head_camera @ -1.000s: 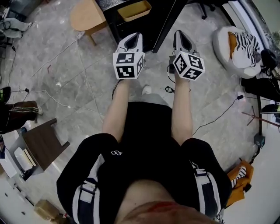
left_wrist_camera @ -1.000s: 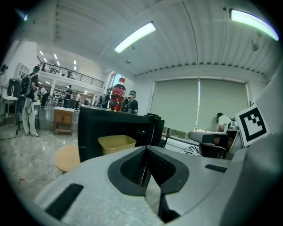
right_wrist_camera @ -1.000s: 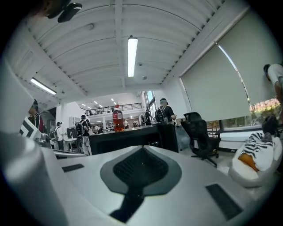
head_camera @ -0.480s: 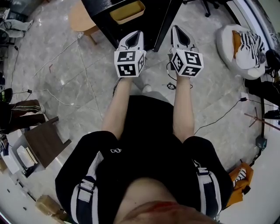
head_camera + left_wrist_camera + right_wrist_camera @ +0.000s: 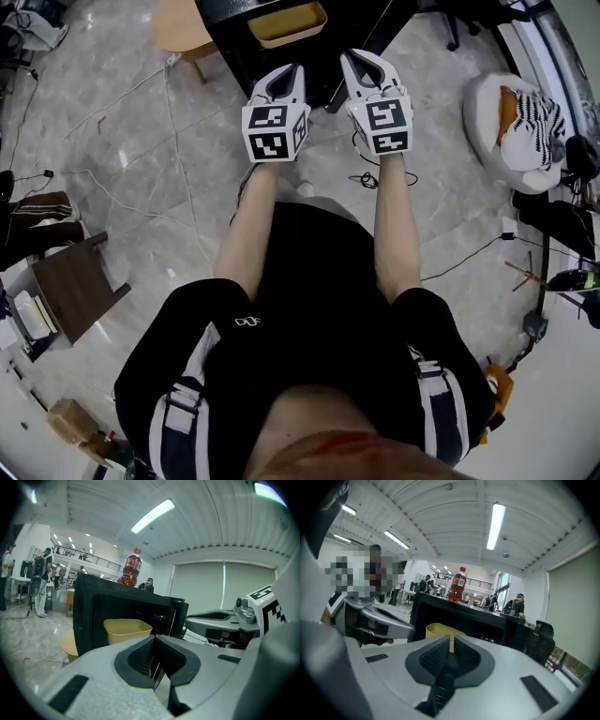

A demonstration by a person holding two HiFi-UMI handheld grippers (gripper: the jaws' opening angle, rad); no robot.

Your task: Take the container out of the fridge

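A yellow container [image 5: 286,22] sits inside a small black fridge [image 5: 234,33] whose door [image 5: 382,28] stands open. In the head view my left gripper [image 5: 292,71] and right gripper [image 5: 352,56] are held side by side just in front of the fridge opening, both shut and holding nothing. Past the closed jaws of the left gripper [image 5: 154,637] I see the container [image 5: 125,629] in the dark fridge [image 5: 84,616]. The right gripper [image 5: 451,637] points at the container [image 5: 436,631] too. A red bottle [image 5: 131,566] stands on top of the fridge.
A round wooden stool [image 5: 183,23] stands left of the fridge. Cables [image 5: 141,187] trail over the grey floor. There is a white cushion with striped cloth [image 5: 511,117] at the right and a brown side table [image 5: 70,291] at the left. People stand far off in the room.
Both grippers have moved forward toward the fridge opening. The right gripper has also shifted left, closer to the left one. Both stay shut.
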